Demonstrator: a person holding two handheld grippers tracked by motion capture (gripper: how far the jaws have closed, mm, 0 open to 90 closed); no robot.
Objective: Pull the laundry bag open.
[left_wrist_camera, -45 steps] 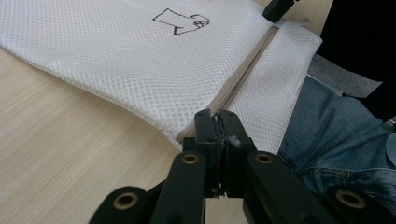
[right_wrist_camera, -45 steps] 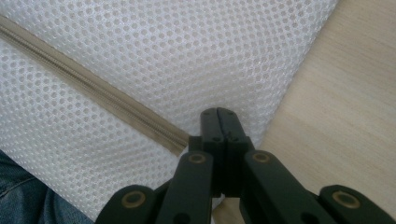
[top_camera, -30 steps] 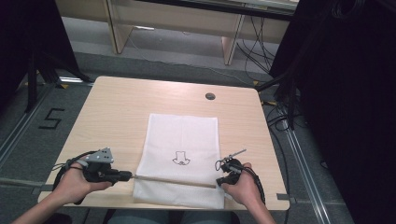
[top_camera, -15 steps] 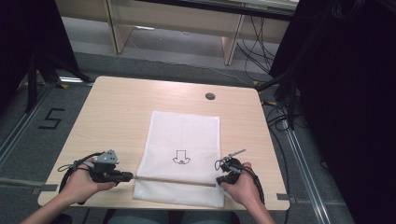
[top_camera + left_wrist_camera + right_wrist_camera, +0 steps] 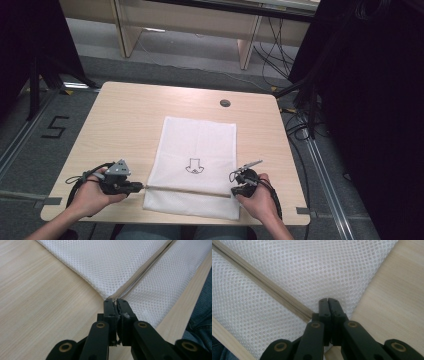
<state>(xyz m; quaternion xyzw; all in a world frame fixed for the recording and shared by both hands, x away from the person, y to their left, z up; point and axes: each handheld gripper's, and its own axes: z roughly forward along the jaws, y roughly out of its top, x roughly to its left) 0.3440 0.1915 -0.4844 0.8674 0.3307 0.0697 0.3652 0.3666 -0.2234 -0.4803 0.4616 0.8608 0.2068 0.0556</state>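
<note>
1. The white mesh laundry bag (image 5: 196, 165) is lying flat on the pale wooden surface (image 5: 125, 120), toward the near edge, with its long axis running away from the person and a small black arrow-like print (image 5: 193, 166) near its middle.
2. A tan zipper band (image 5: 185, 189) is crossing the bag from left to right close to the near end, and the coming move seems to be turning on this line, since both hands are sitting at its two ends.
3. The left gripper (image 5: 141, 187) is sitting at the bag's left edge with its fingers (image 5: 110, 306) all but pressed together, pinching the zipper end and a little white mesh at the corner; the bag is spreading out ahead of them and to the right.
4. The right gripper (image 5: 232, 192) is sitting at the bag's right edge with its fingers (image 5: 324, 305) fully together on the mesh just beside the zipper band's right end; the bag is lying ahead and to the left of them.
5. Each hand is equally near its own end, so neither looks favoured; pulling apart along the zipper line looks like the likely next step.
6. Farther across the surface a round dark cable hole (image 5: 225, 103) is sitting near the far edge, well apart from the bag.
7. Beyond it, wooden furniture legs (image 5: 248, 47), loose black cables (image 5: 272, 45) and a grey floor marked with a black "5" (image 5: 54, 127) are showing, with black curtains (image 5: 370, 100) at the right.
</note>
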